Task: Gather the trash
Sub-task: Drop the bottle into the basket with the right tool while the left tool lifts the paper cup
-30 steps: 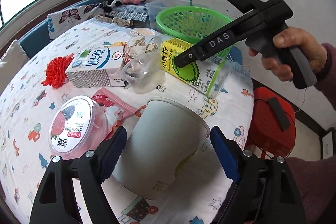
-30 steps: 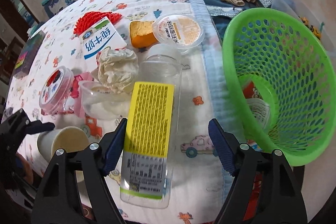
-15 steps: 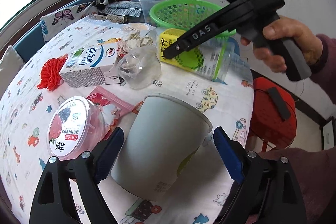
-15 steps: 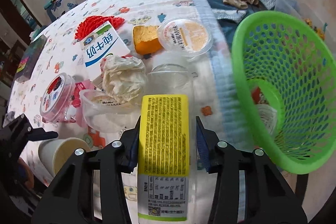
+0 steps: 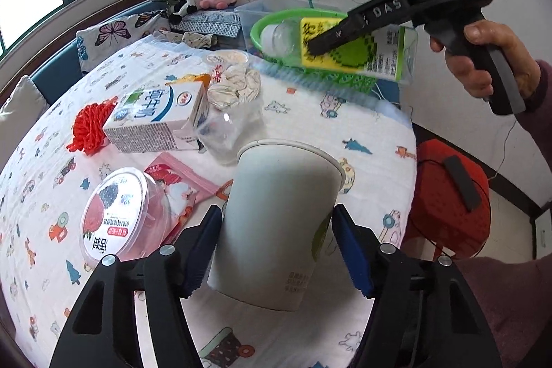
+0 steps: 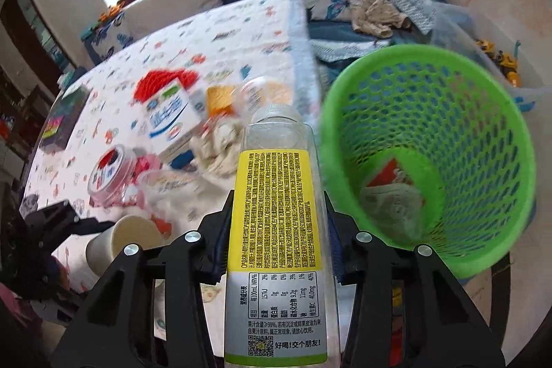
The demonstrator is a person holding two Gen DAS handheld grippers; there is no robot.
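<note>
My left gripper (image 5: 277,245) is shut on a white paper cup (image 5: 276,216) lying on its side on the table. My right gripper (image 6: 277,230) is shut on a clear bottle with a yellow label (image 6: 276,230) and holds it in the air beside the green mesh basket (image 6: 483,133). In the left wrist view the bottle (image 5: 348,49) hangs in front of the basket (image 5: 276,23), gripped by the right tool. The cup also shows in the right wrist view (image 6: 120,237). The basket holds some wrappers.
On the patterned tablecloth (image 5: 310,126) lie a milk carton (image 5: 158,116), a crumpled tissue (image 5: 234,85), a clear plastic cup (image 5: 227,130), a lidded yogurt tub (image 5: 117,216), a pink wrapper (image 5: 179,178) and red netting (image 5: 89,126). A red stool (image 5: 448,195) stands at the table's right.
My right gripper has closed on the bottle and lifted it off the table toward the basket. My left gripper has closed on the paper cup.
</note>
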